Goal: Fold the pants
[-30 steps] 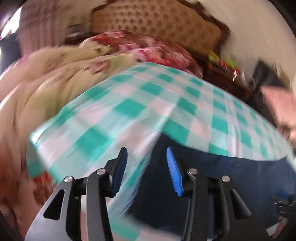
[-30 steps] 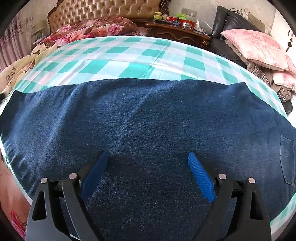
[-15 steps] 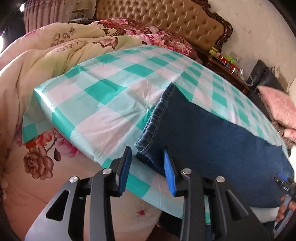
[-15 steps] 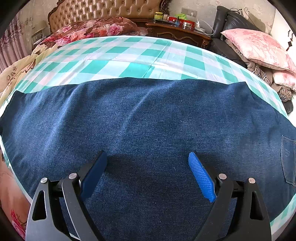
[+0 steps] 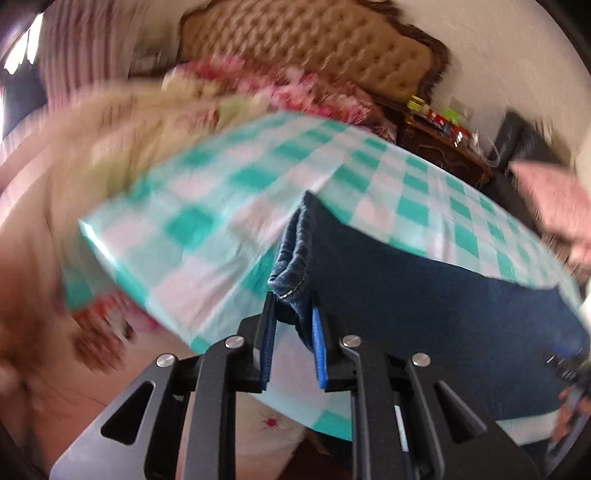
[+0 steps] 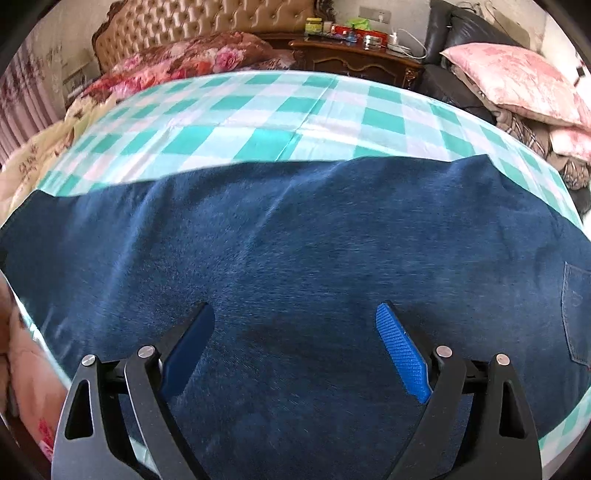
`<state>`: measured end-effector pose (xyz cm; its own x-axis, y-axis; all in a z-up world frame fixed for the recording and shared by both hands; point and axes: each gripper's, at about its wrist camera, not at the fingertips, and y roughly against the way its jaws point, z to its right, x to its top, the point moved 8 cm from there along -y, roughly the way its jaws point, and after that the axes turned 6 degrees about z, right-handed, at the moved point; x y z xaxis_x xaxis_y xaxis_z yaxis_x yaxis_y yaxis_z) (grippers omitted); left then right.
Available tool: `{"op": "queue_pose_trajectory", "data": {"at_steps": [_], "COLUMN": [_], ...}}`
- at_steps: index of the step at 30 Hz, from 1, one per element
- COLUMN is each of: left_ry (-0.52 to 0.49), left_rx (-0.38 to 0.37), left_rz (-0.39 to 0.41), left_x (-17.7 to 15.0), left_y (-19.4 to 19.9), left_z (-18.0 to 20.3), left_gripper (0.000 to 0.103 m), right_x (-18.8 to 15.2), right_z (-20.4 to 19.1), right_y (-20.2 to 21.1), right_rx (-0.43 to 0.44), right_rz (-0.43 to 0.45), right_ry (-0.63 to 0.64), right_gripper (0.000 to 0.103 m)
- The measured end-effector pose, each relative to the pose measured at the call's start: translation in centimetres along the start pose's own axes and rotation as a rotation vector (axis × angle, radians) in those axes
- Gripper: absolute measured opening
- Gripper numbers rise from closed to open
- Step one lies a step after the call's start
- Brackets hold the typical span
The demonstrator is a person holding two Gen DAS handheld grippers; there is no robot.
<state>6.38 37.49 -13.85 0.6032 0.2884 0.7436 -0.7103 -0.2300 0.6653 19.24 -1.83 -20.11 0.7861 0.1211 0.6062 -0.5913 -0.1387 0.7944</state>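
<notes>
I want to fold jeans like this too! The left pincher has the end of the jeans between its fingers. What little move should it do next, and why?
Probably finish squeezing, then lift. The left gripper is closing its jaws on the hem of the jeans, which lie flat on the checked sheet. The right gripper hangs open above the middle, so the hem could likely be carried over toward it.

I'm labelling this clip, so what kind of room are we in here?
Most likely a bedroom: a tufted headboard stands at the back, a wooden nightstand cluttered with small items sits beside it, and pillows are piled at the right. The jeans lie on a checkered sheet.
</notes>
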Motion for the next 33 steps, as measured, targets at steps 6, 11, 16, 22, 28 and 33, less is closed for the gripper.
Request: {"op": "queue_pose_trajectory", "data": {"at_steps": [6, 11, 16, 22, 28, 33], "left_ry": [-0.454, -0.827, -1.091, -1.050, -1.010, -0.996], "left_rx": [0.081, 0.012, -0.013, 0.067, -0.033, -0.131], "left_rz": [0.177, 0.311, 0.352, 0.389, 0.307, 0.298], "left_x": [2.4, -5.5, -16.8, -17.2, -16.7, -17.1], "left_y": [5.9, 7.4, 5.2, 5.0, 4.0, 3.8], "left_z": [14.8, 31.3, 39.0, 37.4, 37.3, 38.5], "left_gripper": [0.018, 0.018, 0.030, 0.052, 0.048, 0.014], "right_x": [0.8, 0.1, -2.0, -3.0, -2.7, -2.3], "right_z": [5.1, 10.9, 14.3, 15.1, 12.7, 11.0], "right_y": [3.8, 6.0, 6.3, 5.6, 5.0, 4.5], "right_rx": [0.002, -0.018, -0.020, 0.011, 0.133, 0.351], "right_rz": [0.066, 0.086, 0.059, 0.035, -0.007, -0.111], "right_ry": [-0.131, -0.258, -0.325, -0.352, -0.365, -0.482], "right_gripper": [0.086, 0.086, 0.085, 0.085, 0.085, 0.085]}}
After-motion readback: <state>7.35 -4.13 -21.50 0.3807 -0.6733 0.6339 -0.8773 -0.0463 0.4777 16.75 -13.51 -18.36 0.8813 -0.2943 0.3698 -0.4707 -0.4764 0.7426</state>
